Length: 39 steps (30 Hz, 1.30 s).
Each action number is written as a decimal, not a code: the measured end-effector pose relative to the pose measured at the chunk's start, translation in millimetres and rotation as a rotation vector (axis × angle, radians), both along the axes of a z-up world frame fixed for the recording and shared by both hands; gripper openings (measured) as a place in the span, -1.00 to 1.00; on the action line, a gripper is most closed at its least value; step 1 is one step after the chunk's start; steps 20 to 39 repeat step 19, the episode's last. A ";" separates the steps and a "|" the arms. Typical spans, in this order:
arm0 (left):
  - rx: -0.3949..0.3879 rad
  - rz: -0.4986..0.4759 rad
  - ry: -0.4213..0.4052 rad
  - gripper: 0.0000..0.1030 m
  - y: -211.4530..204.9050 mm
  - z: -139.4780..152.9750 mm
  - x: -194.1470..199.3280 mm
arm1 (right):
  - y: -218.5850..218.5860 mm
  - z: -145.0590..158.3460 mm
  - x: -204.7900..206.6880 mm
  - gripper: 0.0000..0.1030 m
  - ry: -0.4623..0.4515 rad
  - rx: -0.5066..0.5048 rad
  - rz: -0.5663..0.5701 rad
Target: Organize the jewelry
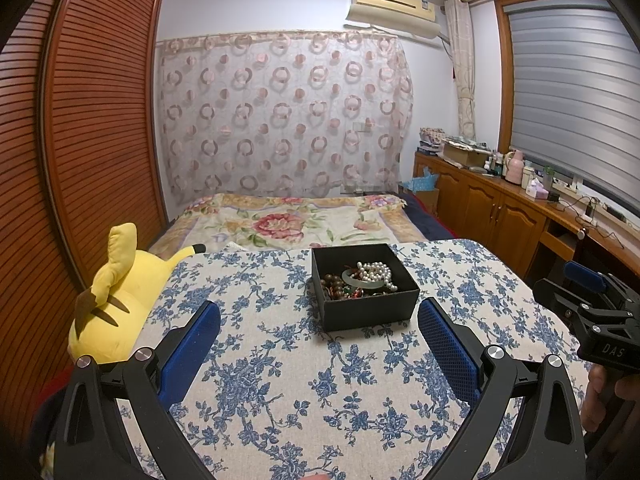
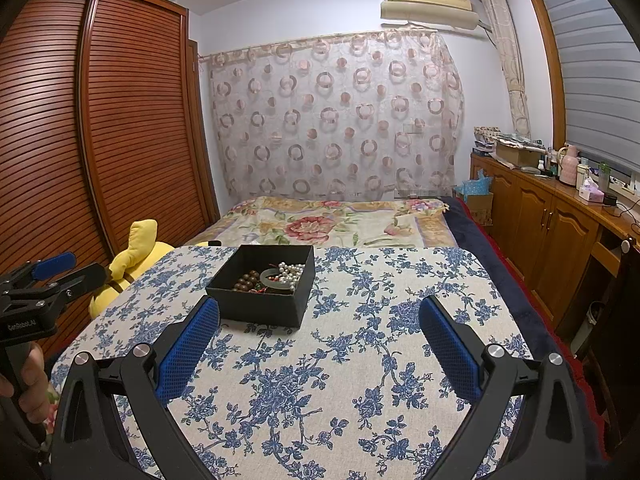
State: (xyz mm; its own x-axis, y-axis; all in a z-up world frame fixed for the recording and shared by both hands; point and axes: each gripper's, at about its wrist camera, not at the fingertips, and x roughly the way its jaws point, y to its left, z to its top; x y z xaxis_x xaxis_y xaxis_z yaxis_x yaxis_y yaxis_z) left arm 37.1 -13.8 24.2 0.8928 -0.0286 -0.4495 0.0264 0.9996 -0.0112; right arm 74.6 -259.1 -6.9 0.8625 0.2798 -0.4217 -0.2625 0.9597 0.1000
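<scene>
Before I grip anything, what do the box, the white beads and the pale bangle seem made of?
Box: likely matte black cardboard, with thin flat walls. White beads: pearl-like and glossy; real or imitation unclear. Pale bangle: translucent and smooth, maybe jade or glass.

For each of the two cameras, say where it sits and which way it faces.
Left wrist: on the left gripper, facing forward over the floral tablecloth at the black jewelry box; its open fingers and the right gripper show.
Right wrist: on the right gripper, facing likewise, box ahead-left; its open fingers, the left gripper and a hand show.
Shared: box, tablecloth, yellow plush, bed.
</scene>
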 end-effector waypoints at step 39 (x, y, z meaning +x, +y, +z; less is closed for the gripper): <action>-0.003 -0.004 -0.007 0.85 4.2 -1.2 -2.9 | 1.0 0.6 -0.6 0.96 0.000 0.000 0.001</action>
